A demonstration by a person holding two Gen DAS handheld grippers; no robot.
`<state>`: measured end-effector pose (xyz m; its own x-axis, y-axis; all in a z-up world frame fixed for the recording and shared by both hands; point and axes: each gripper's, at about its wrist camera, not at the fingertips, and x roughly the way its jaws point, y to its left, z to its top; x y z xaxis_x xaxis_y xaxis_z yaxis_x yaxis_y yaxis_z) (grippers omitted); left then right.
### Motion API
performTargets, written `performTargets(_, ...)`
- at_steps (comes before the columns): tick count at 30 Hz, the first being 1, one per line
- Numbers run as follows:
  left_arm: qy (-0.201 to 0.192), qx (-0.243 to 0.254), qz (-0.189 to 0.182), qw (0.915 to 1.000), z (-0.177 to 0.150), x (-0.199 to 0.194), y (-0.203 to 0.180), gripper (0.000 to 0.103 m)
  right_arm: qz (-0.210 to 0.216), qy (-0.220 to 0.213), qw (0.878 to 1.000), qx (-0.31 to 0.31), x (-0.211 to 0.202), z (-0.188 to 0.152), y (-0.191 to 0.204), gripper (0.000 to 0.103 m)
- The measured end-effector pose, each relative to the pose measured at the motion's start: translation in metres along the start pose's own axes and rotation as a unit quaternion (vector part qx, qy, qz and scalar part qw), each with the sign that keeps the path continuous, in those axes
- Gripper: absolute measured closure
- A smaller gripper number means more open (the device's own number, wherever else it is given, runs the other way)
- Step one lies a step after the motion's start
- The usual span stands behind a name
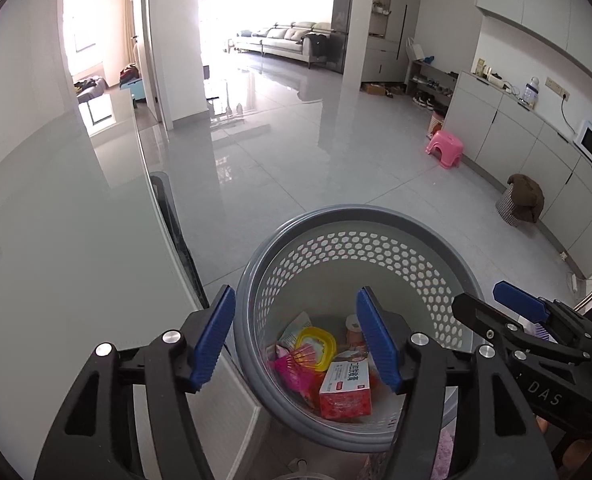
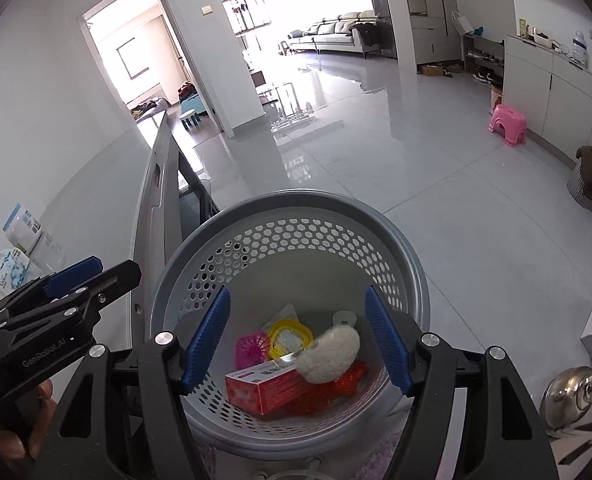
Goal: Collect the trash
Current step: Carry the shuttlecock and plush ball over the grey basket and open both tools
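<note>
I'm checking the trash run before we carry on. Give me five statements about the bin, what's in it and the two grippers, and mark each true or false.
1. The gray bin has a wall full of holes. True.
2. The bin is empty. False: it holds a red box, a yellow ring, a pink piece and more.
3. The right gripper grips the red box. False: its jaws stand open above the bin, pressing on nothing.
4. A white fluffy thing is over the red box, in the right wrist view. True.
5. The left gripper is open. True.
</note>
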<state>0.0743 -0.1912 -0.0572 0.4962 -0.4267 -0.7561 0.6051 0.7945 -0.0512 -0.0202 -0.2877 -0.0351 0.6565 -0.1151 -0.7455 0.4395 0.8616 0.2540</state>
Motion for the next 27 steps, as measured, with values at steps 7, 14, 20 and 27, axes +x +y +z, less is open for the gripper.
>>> performTargets(7,-0.001,-0.002,0.014,0.9999,-0.005,-0.006,-0.002,0.035,0.011,-0.004,1.000,0.007,-0.007,-0.006,-0.009,0.035)
performTargets(14,-0.001,-0.009,0.016,0.9998,-0.012,-0.014,-0.001,0.029,0.012,-0.008,1.000,0.006,-0.012,-0.011,-0.012,0.034)
performTargets(20,-0.001,-0.006,0.024,0.9997,-0.017,-0.018,-0.004,0.026,0.014,-0.010,1.000,0.014,-0.014,-0.011,-0.016,0.033)
performTargets(27,-0.002,-0.008,0.036,0.9993,-0.018,-0.021,-0.004,0.019,0.015,-0.013,1.000,0.016,-0.015,-0.014,-0.014,0.033)
